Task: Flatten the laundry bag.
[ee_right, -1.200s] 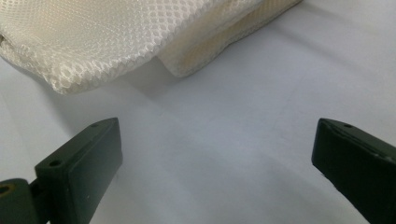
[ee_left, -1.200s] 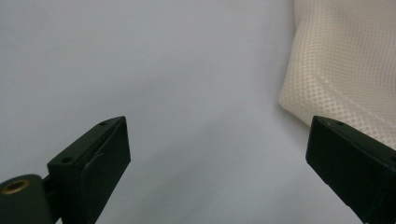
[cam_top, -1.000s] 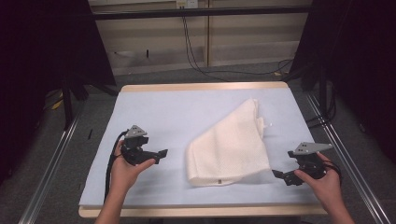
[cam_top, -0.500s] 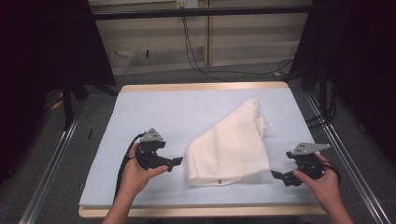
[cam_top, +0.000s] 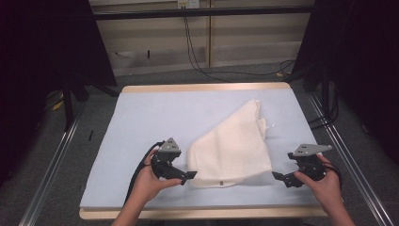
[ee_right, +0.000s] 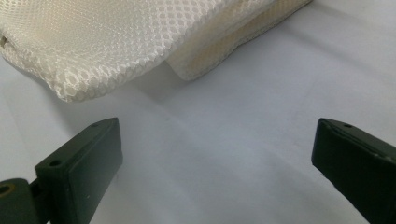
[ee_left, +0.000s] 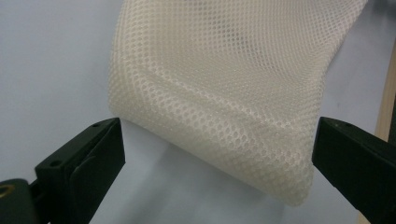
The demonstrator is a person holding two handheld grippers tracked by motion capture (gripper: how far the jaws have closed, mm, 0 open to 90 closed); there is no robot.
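The cream mesh cloth [cam_top: 235, 146] lies folded on the blue-covered table [cam_top: 141, 117], right of centre, its long axis running from the near edge toward the far right corner, narrowing there. The left gripper [cam_top: 187, 176], jaws spread, sits at its near left corner; the right gripper [cam_top: 281, 179], also spread, is beside the near right corner, a little apart, so the left is nearer.

high overhead, two close gripper views, perhaps sharing mesh cloth [cam_top: 233, 146]

Both hands reach in low, the left gripper [cam_top: 188, 176] and right gripper [cam_top: 278, 177] with fingers [ee_left: 88, 158] spread wide, pointing inward.
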